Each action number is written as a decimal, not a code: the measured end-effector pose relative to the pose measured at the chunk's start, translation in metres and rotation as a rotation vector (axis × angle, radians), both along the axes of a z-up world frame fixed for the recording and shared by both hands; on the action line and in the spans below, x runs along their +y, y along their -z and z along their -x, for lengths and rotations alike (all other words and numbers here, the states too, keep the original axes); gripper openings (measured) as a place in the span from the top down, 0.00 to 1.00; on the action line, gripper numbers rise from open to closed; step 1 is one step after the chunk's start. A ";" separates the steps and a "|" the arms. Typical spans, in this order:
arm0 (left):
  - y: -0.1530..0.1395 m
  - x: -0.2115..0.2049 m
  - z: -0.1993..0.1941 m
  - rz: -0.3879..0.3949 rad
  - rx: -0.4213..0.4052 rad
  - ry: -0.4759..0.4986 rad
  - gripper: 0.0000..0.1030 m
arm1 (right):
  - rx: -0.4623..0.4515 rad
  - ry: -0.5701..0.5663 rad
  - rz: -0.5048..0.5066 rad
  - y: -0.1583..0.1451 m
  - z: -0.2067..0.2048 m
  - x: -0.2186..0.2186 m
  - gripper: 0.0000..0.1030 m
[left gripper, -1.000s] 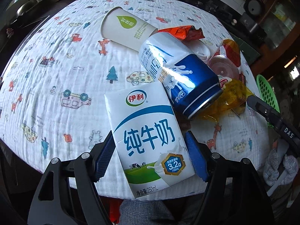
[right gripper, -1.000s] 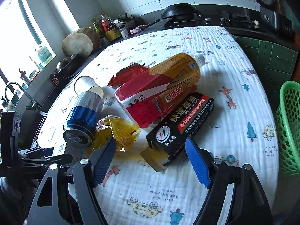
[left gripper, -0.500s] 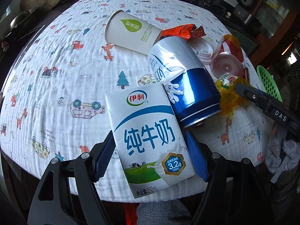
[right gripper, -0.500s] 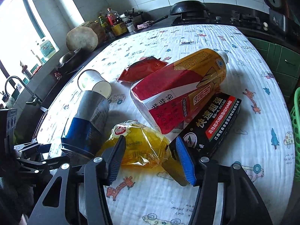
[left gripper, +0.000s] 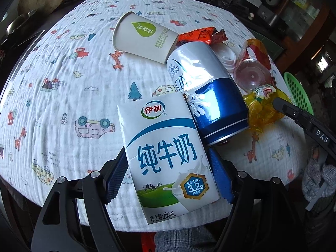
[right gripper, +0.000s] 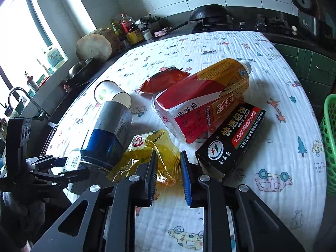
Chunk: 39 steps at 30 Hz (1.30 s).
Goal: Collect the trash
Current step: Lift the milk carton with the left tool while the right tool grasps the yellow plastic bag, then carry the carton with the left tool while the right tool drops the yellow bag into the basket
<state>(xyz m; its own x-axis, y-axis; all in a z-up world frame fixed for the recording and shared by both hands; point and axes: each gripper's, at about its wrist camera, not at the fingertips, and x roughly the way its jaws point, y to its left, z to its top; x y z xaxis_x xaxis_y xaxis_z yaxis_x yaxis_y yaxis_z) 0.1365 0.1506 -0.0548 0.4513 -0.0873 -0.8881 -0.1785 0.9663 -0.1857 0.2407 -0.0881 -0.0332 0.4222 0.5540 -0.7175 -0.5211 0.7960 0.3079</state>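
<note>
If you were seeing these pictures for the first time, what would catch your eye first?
A white-and-blue milk carton fills the left wrist view, clamped in the left hand-held gripper. In the right view, the right hand-held gripper pinches a crinkled yellow plastic wrapper, beside a blue-and-silver can lying on its side.

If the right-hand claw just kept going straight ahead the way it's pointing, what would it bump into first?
The right gripper already has the crinkled yellow plastic wrapper between its fingers. Pushing on, it would probably next meet the lying red-and-orange plastic bottle, though depth is hard to judge here.
</note>
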 end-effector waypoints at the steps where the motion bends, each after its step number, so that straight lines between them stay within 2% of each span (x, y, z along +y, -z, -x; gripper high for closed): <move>1: -0.001 0.000 0.001 0.003 -0.003 0.000 0.29 | -0.006 0.003 0.001 -0.002 0.002 -0.003 0.81; 6: -0.010 0.003 0.015 0.014 -0.030 0.005 0.31 | -0.032 0.033 -0.008 -0.014 0.012 -0.023 0.81; 12: -0.034 0.008 0.035 0.019 -0.071 0.009 0.32 | -0.054 0.082 -0.030 -0.027 0.015 -0.052 0.81; 19: -0.072 -0.008 0.030 0.008 -0.150 0.065 0.32 | -0.088 0.214 -0.034 -0.041 0.008 -0.110 0.81; 29: -0.104 -0.086 -0.033 0.066 -0.234 0.243 0.32 | -0.133 0.477 0.052 -0.057 -0.018 -0.226 0.81; 39: -0.117 -0.201 -0.106 0.096 -0.266 0.453 0.32 | -0.089 0.679 0.189 -0.032 -0.059 -0.317 0.81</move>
<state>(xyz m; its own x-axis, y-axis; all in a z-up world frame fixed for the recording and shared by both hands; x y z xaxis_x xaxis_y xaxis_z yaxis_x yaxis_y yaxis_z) 0.2424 -0.0502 0.0624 0.5580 -0.4006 -0.7267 0.3178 0.9122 -0.2588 0.3000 -0.4055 -0.0013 0.6917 0.0163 -0.7220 0.0928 0.9894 0.1113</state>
